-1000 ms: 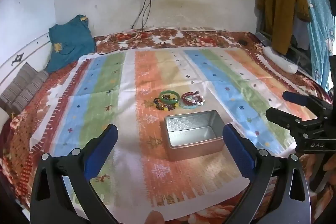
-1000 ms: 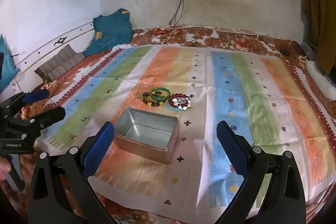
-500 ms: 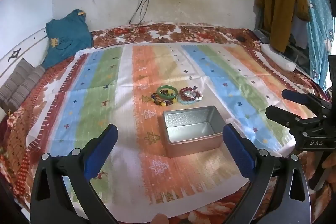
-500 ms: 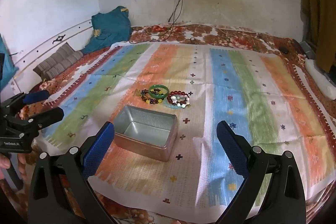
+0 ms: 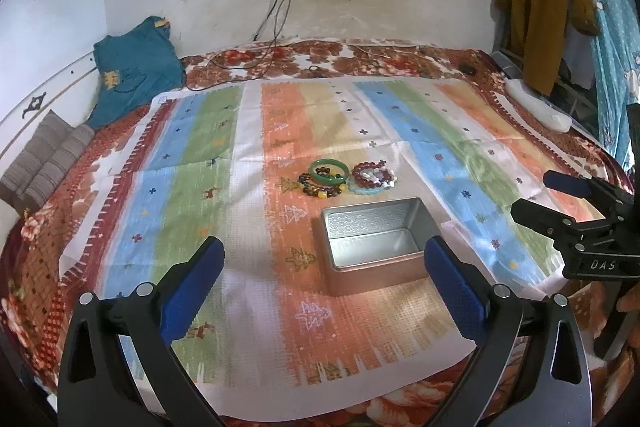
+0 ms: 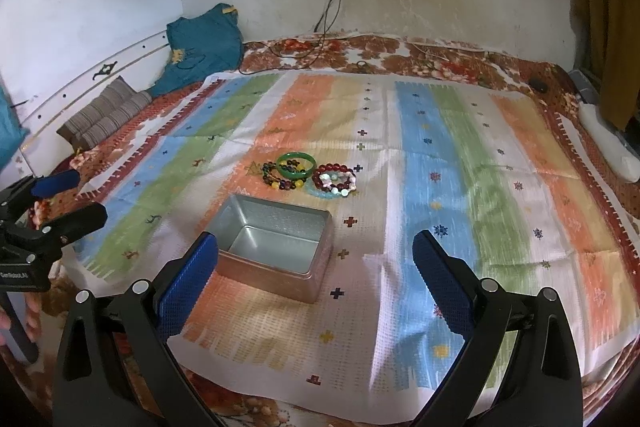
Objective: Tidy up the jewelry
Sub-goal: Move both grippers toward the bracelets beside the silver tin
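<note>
Fingers of the left gripper [image 5: 324, 281] stand wide apart with nothing between the blue pads [image 5: 192, 287]. Fingers of the right gripper [image 6: 316, 281] are likewise spread wide and hold nothing; its blue pads [image 6: 444, 287] are bare. Both grippers hang above the near edge of the striped cloth [image 5: 200, 155], clear of every object on it.

A metal tin [image 5: 374, 245] without a lid sits on the orange stripe of the cloth, open side up, interior bare. In the left wrist view the tin lies ahead of the gripper, nearer its right finger. In the right wrist view the tin [image 6: 276, 247] lies nearer the left finger.

The jewelry lies in a small cluster just beyond the far side of the tin, apart from it:
- A green bangle [image 5: 328, 173] rests partly on a dark beaded bracelet [image 5: 320, 189] with amber beads.
- A red beaded bracelet [image 5: 370, 175] lies just to the right of the bangle, with pale beads mixed in, overlapping a light blue ring of beads [image 5: 362, 190].

The right gripper also shows at the right edge of the left wrist view [image 5: 558, 201], and the left gripper at the left edge of the right wrist view [image 6: 76, 197].

The cloth covers a floral bedspread [image 5: 320, 61].
</note>
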A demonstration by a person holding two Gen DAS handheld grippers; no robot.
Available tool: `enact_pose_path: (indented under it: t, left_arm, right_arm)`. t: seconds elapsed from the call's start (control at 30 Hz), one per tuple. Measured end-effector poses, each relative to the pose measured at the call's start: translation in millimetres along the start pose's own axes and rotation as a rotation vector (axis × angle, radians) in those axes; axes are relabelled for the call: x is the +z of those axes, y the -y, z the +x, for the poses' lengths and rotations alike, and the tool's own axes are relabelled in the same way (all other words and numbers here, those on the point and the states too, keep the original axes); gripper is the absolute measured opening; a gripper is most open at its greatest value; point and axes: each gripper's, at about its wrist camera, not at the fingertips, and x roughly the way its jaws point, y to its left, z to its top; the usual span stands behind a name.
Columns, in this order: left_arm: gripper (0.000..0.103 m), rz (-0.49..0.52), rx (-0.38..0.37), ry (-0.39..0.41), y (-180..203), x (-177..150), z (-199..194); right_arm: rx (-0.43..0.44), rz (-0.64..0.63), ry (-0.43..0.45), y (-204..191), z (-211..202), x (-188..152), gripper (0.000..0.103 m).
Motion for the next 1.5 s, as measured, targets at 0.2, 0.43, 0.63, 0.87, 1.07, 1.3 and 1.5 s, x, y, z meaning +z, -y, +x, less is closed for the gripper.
enact_pose_path:
  t: [0.2,0.43,0.63,0.87,1.07,1.3,1.5]
  left_arm:
    - [0.097,0.006,-0.003,0.008,1,0,-1]
    - [0.097,0.001,-0.006,-0.007,0,0,1]
    - [0.097,-0.001,-0.021,-0.021,-1,1,3]
    - [0.097,0.008,0.013,-0.027,2,1,7]
    - [0.097,0.004,0.019,-0.03,0,0,10]
    - [0.097,-0.007,0.025,-0.045,-3,2,15]
    - [0.097,-0.014,0.046,-0.057,-6,4,19]
  right_arm:
    - [-0.003,0.003,-0.002,1,0,1,0.099]
    - [-0.002,0.002,-0.002,1,0,1,0.099]
    - [-0.002,0.003,-0.006,1,2,0,0.099]
    - [-0.009,0.009,-0.018,8,3,2,0.099]
    - [-0.025,0.009,-0.03,9,7,4,0.099]
    - [-0.038,0.008,-0.053,5,14,6,0.099]
    - [-0.04,0.007,-0.068,6,19,8,0.099]
